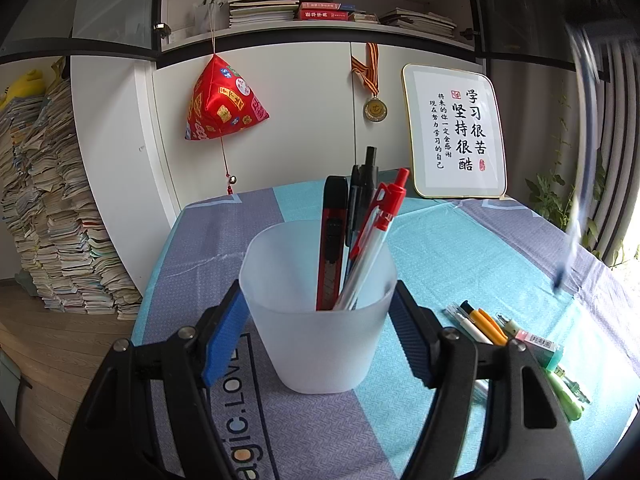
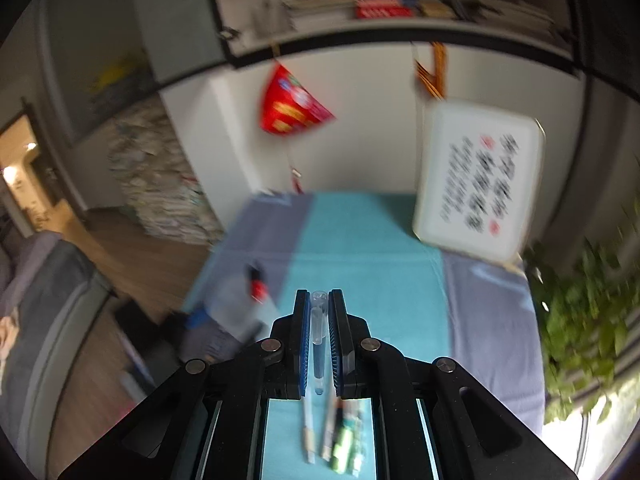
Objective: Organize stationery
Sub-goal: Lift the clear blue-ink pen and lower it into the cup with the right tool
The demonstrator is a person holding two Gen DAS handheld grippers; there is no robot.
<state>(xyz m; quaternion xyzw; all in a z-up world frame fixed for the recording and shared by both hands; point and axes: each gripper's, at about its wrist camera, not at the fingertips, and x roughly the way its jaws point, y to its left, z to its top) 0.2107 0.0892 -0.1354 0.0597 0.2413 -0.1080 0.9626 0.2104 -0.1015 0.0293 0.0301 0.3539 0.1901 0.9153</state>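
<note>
In the left wrist view a frosted white cup (image 1: 320,344) stands on the tablecloth with my left gripper (image 1: 318,292) shut on its sides. Inside it stand a red utility knife (image 1: 332,240), a black pen (image 1: 362,192) and a red-and-white pen (image 1: 380,224). My right gripper (image 2: 319,294) is shut on a clear pen (image 2: 319,328), held lengthwise between the pads. From the left wrist view that pen (image 1: 578,184) hangs blurred in the air at the right, well above the table. The cup (image 2: 236,308) shows blurred at the lower left of the right wrist view.
Several loose pens and markers (image 1: 516,340) lie on the blue-and-grey tablecloth (image 1: 460,248) right of the cup; they also show under the right gripper (image 2: 340,436). A framed calligraphy board (image 1: 456,132) leans at the table's far right. Plants (image 2: 580,340) crowd the right edge.
</note>
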